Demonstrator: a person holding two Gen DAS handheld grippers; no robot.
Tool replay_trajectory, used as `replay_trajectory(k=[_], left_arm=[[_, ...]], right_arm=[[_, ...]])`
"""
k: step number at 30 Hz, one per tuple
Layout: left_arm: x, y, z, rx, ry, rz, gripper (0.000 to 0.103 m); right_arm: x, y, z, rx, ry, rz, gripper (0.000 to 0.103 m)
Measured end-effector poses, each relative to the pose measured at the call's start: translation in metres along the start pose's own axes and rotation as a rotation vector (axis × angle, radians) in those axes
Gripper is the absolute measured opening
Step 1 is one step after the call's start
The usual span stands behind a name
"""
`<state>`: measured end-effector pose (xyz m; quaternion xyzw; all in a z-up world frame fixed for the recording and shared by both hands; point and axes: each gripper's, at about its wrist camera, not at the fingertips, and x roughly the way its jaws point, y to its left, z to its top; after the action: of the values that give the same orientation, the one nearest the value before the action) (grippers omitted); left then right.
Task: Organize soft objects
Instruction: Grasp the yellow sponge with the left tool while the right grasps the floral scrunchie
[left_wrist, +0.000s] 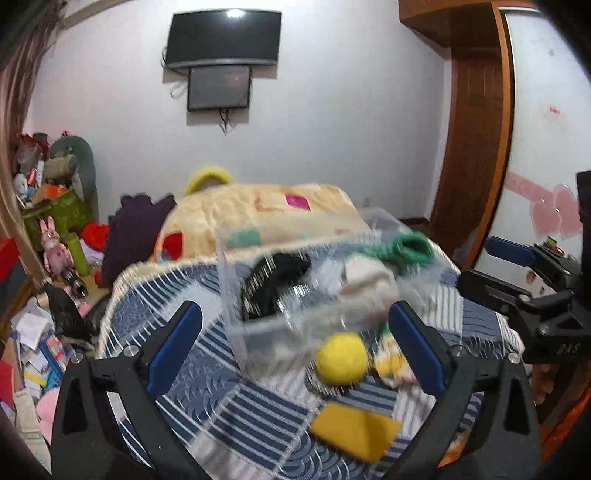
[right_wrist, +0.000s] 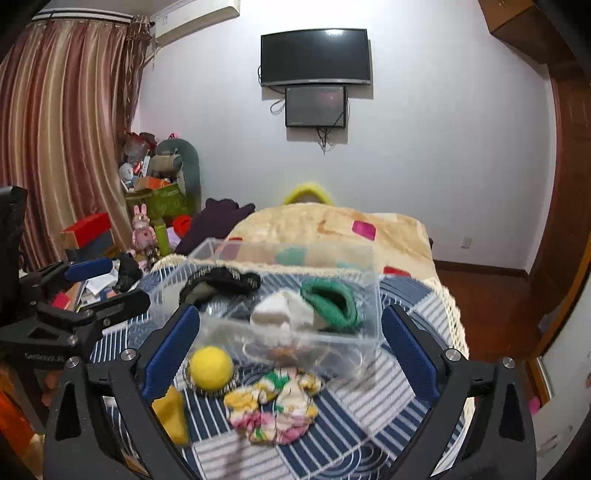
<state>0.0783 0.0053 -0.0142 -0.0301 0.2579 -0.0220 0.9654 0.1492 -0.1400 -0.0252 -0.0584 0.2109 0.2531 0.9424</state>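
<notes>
A clear plastic box (right_wrist: 221, 325) stands on the blue striped quilt (right_wrist: 369, 406); it also shows in the left wrist view (left_wrist: 251, 332). Inside lie a black knit piece (right_wrist: 221, 280), a white sock (right_wrist: 277, 310) and a green knit piece (right_wrist: 332, 302). In front of the box lie a yellow felt ball (right_wrist: 210, 367), a yellow flat piece (right_wrist: 171, 413) and a yellow-pink patterned cloth (right_wrist: 277, 406). The ball (left_wrist: 341, 358) and yellow piece (left_wrist: 354, 428) show in the left view too. My left gripper (left_wrist: 295, 347) and right gripper (right_wrist: 291, 350) are open and empty, above the quilt near the box.
A cream patterned blanket (right_wrist: 332, 229) lies behind the box. Purple cloth (right_wrist: 214, 221) and a cluttered pile with a pink rabbit toy (right_wrist: 142, 229) sit at the left. Curtains (right_wrist: 55, 129) hang left; wooden floor (right_wrist: 491, 306) lies right of the bed.
</notes>
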Motion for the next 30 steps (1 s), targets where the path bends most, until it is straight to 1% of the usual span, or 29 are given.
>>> replay_trajectory(k=[4, 11, 16, 20, 21, 22, 23, 24, 25, 26, 27, 28, 29, 30], left_arm=[[0.008, -0.006, -0.021, -0.005, 0.059, -0.014, 0.102], [0.018, -0.013, -0.050, -0.029, 0.130, -0.051, 0.102], [0.029, -0.016, -0.065, -0.053, 0.185, -0.090, 0.102], [0.035, -0.014, -0.077, -0.078, 0.224, -0.118, 0.102], [0.036, -0.014, -0.079, -0.085, 0.230, -0.126, 0.102], [0.036, -0.013, -0.082, -0.093, 0.231, -0.132, 0.102], [0.036, -0.013, -0.084, -0.100, 0.226, -0.138, 0.102], [0.035, -0.013, -0.085, -0.100, 0.222, -0.140, 0.102], [0.034, -0.014, -0.085, -0.098, 0.215, -0.140, 0.102], [0.033, -0.016, -0.085, -0.091, 0.206, -0.136, 0.102], [0.033, -0.017, -0.085, -0.088, 0.199, -0.136, 0.100], [0.032, -0.017, -0.085, -0.085, 0.196, -0.139, 0.094], [0.033, -0.018, -0.085, -0.082, 0.200, -0.157, 0.084], [0.033, -0.019, -0.085, -0.082, 0.209, -0.181, 0.080]], right_arm=[[0.011, 0.002, -0.020, 0.000, 0.060, 0.004, 0.099], [0.030, 0.002, -0.053, 0.015, 0.160, -0.007, 0.099], [0.036, -0.004, -0.069, 0.032, 0.205, -0.002, 0.098], [0.041, -0.004, -0.076, 0.041, 0.232, 0.020, 0.097], [0.042, -0.004, -0.076, 0.042, 0.239, 0.027, 0.092], [0.044, -0.002, -0.078, 0.042, 0.249, 0.036, 0.085], [0.047, -0.001, -0.080, 0.042, 0.263, 0.047, 0.081], [0.049, 0.000, -0.082, 0.040, 0.276, 0.055, 0.072], [0.050, 0.002, -0.082, 0.033, 0.278, 0.054, 0.067], [0.049, 0.004, -0.082, 0.018, 0.270, 0.042, 0.064], [0.047, 0.006, -0.082, 0.007, 0.268, 0.045, 0.052], [0.045, 0.008, -0.082, -0.003, 0.267, 0.060, 0.043], [0.045, 0.009, -0.081, -0.008, 0.265, 0.063, 0.039], [0.043, 0.010, -0.081, -0.014, 0.261, 0.062, 0.031]])
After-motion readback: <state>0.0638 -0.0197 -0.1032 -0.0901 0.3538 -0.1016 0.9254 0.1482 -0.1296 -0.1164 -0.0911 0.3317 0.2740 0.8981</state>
